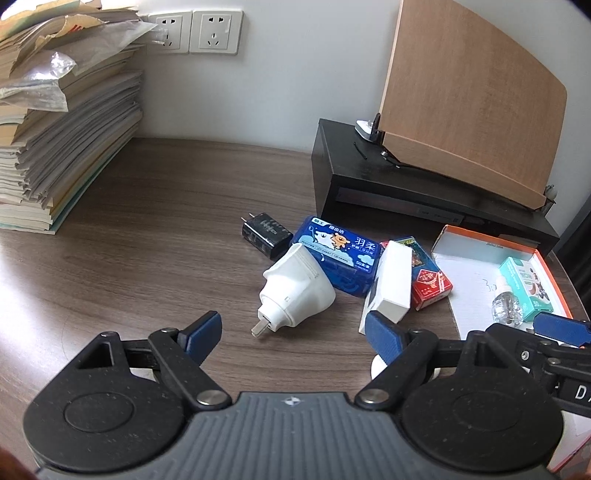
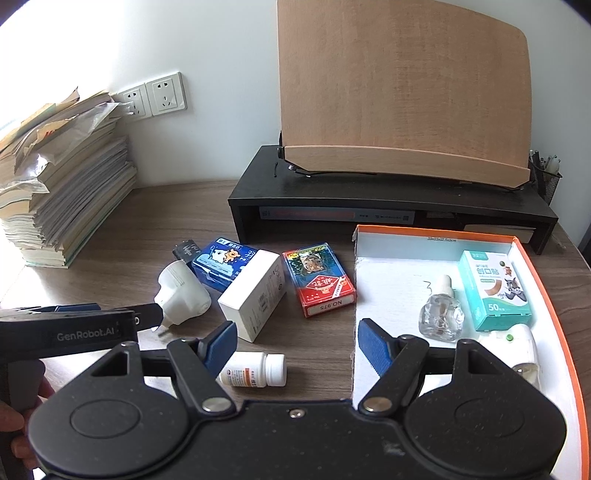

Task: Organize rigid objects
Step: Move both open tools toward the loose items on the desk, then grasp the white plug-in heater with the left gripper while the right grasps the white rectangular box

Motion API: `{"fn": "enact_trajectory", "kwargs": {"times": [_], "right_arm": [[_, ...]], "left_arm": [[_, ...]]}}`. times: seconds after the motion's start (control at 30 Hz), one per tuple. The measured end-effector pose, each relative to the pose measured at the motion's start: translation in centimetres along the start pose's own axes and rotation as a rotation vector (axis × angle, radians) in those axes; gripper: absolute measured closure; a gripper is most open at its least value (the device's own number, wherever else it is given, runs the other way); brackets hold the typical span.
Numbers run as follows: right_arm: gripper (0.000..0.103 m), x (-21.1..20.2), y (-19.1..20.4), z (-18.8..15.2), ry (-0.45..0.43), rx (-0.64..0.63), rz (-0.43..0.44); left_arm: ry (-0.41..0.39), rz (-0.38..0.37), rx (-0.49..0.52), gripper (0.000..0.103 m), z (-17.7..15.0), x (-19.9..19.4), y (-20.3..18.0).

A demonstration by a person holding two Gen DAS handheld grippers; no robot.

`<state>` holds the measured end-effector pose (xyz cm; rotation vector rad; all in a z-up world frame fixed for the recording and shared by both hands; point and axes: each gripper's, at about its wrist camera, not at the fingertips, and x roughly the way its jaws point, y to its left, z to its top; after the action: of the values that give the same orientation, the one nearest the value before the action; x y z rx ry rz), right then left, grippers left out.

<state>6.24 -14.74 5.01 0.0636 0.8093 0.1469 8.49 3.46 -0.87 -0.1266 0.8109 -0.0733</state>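
Observation:
My left gripper (image 1: 291,332) is open and empty, just in front of a white plug-in device (image 1: 295,291) lying on the desk. Behind it lie a black charger (image 1: 264,232), a blue tissue pack (image 1: 340,254), a white box (image 1: 389,284) and a red card deck (image 1: 430,280). My right gripper (image 2: 299,343) is open and empty at the left wall of an orange-rimmed box lid (image 2: 554,295), above a white pill bottle (image 2: 255,369). The lid holds a glass bottle (image 2: 439,314), a bandage box (image 2: 495,288) and a white device (image 2: 521,347).
A tall stack of papers (image 1: 55,129) stands at the left by the wall sockets (image 1: 214,33). A black monitor riser (image 2: 369,199) with a wooden book stand (image 2: 402,92) sits at the back. A mesh pen holder (image 2: 546,177) is at the far right.

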Motion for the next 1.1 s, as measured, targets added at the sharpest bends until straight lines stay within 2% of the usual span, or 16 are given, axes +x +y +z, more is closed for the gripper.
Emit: {"fn": "enact_trajectory", "kwargs": {"times": [0.3,0.37,0.63,0.7,0.77,0.8,0.83,0.87,0.97,1.1], "right_arm": [[0.017,1.2,-0.1,0.1,0.017,0.017,-0.013],[0.017,1.4,-0.3,0.1,0.022,0.026,-0.019],[0.017,2.4,-1.2,0.0,0.047,0.055,-0.039],[0.017,2.6,-1.2,-0.1,0.051,0.058,-0.039],[0.017,2.8,-1.2,-0.1,0.053,0.062,-0.036],[0.017,2.9,-1.2,-0.1,0.055,0.062,-0.033],[0.017,3.1,-1.2,0.0,0.058,0.063,-0.032],[0.017,3.2,-1.1,0.0,0.059,0.064,-0.028],[0.017,3.8,-0.8,0.4,0.068,0.082,0.000],[0.017,5.1,0.3,1.6,0.079,0.105,0.056]], "left_arm": [[0.030,0.002,0.027,0.011,0.6,2.8,0.5],[0.034,-0.005,0.036,0.007,0.8,3.8,0.5],[0.039,-0.044,0.051,0.005,1.6,8.0,0.2],[0.041,-0.047,0.059,0.008,1.7,8.9,0.1],[0.056,-0.072,0.061,0.022,1.7,9.6,0.2],[0.049,-0.079,0.074,0.022,1.6,9.6,0.2],[0.043,-0.084,0.089,0.032,1.5,9.5,0.1],[0.033,-0.088,0.103,0.037,1.4,9.4,0.1],[0.027,-0.123,0.097,0.037,1.2,9.2,0.4],[0.009,-0.130,0.100,0.038,0.8,7.9,0.6]]}}
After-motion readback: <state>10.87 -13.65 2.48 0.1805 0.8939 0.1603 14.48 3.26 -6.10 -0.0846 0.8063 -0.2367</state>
